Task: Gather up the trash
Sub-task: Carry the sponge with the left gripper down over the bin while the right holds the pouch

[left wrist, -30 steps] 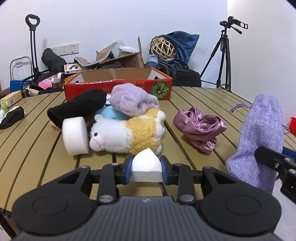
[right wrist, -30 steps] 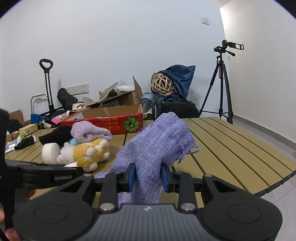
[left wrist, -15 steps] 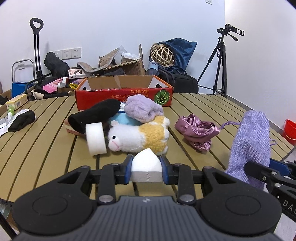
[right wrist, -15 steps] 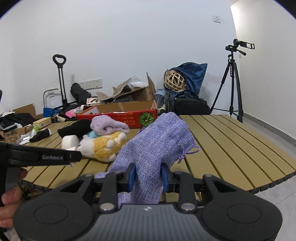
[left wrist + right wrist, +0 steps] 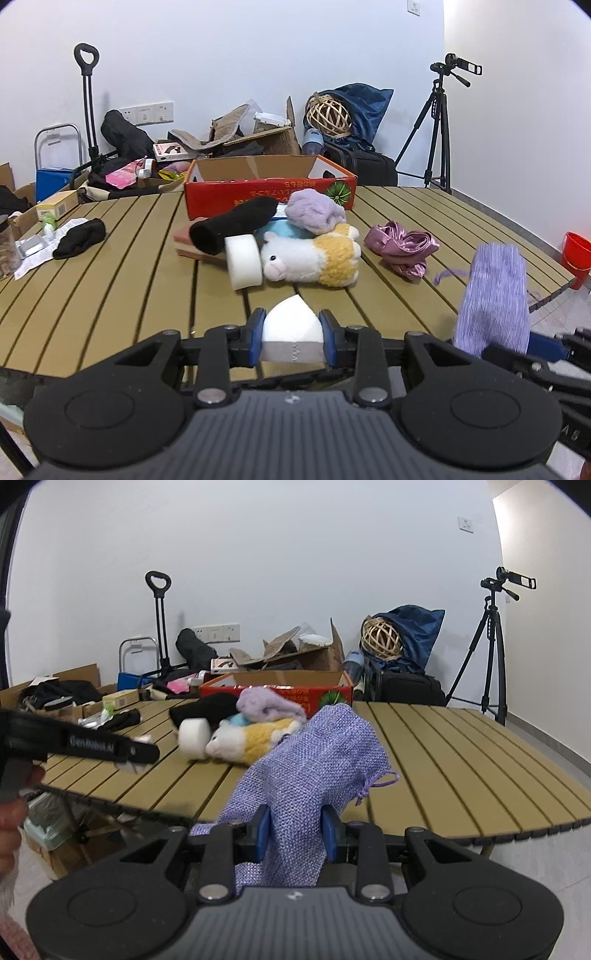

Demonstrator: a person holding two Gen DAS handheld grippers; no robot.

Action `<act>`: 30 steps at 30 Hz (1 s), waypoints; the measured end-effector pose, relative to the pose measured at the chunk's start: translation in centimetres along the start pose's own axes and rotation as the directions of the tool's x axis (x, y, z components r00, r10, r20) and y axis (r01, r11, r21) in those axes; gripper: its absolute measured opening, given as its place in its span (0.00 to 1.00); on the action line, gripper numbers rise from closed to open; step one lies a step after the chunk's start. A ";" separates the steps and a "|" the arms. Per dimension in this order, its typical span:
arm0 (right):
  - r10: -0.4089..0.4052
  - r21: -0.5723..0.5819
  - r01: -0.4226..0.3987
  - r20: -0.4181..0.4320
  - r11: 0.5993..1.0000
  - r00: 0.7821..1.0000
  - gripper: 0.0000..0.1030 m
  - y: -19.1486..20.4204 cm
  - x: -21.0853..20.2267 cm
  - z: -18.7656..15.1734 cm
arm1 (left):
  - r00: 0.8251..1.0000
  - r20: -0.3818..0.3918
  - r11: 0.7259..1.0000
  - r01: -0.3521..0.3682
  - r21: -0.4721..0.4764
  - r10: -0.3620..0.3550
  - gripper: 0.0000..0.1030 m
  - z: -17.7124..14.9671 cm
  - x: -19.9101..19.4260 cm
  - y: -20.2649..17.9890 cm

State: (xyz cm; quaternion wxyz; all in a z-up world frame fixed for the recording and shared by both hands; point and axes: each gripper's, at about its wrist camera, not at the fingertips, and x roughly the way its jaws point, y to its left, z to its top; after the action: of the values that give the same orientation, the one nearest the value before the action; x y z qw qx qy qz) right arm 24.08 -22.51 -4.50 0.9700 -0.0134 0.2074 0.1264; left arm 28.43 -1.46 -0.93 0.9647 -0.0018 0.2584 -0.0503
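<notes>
With your left claw (image 5: 292,336) clamped on the white foam wedge (image 5: 291,326) over the table's (image 5: 110,295) near edge, steady the purple drawstring pouch (image 5: 310,771) pinched in your right claw (image 5: 295,829) and aim for its mouth.

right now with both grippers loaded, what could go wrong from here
The left gripper pinches the white foam piece only at its base, so a jolt might pop it loose. The purple pouch held by the right gripper hangs unsupported, and its drawstring dangles, so it may snag on the table edge.
</notes>
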 end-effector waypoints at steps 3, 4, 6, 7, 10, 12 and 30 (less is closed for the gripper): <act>-0.003 0.008 0.003 -0.011 1.000 1.000 0.27 0.6 -1.0 -0.9 | 1.000 -0.005 1.000 -0.001 0.002 0.001 0.31 -0.7 -1.1 0.4; -0.003 0.011 0.003 -0.015 1.000 1.000 0.27 0.8 -1.3 -1.2 | 1.000 -0.009 1.000 0.002 0.000 -0.002 0.31 -0.9 -1.4 0.5; -0.002 0.017 0.003 -0.029 1.000 1.000 0.27 1.0 -1.8 -1.8 | 1.000 -0.025 1.000 0.003 -0.004 -0.003 0.31 -1.7 -1.8 0.7; -0.001 0.020 0.002 -0.038 1.000 0.999 0.27 1.1 -2.0 -2.1 | 0.999 -0.036 1.000 0.003 -0.009 -0.003 0.31 -2.1 -1.9 0.9; -0.001 0.026 0.003 -0.073 1.000 0.997 0.27 1.3 -2.1 -3.1 | 0.997 -0.075 1.000 0.000 -0.019 -0.002 0.31 -3.4 -2.0 1.5; -0.002 0.029 0.005 -0.097 1.000 0.995 0.27 1.5 -2.1 -3.8 | 0.994 -0.109 1.000 -0.013 -0.022 0.010 0.31 -4.4 -1.8 2.0; -0.048 0.033 0.064 -0.357 0.997 0.933 0.27 1.5 1.1 -10.7 | 0.922 -0.374 0.995 -0.104 0.007 0.099 0.31 -12.1 1.5 5.0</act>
State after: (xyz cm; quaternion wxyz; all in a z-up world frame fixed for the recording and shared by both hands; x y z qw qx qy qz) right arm 20.38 -21.66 -14.69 0.9196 -0.0208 0.3819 0.0898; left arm 24.13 3.65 -12.34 0.8990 0.0148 0.4377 0.0018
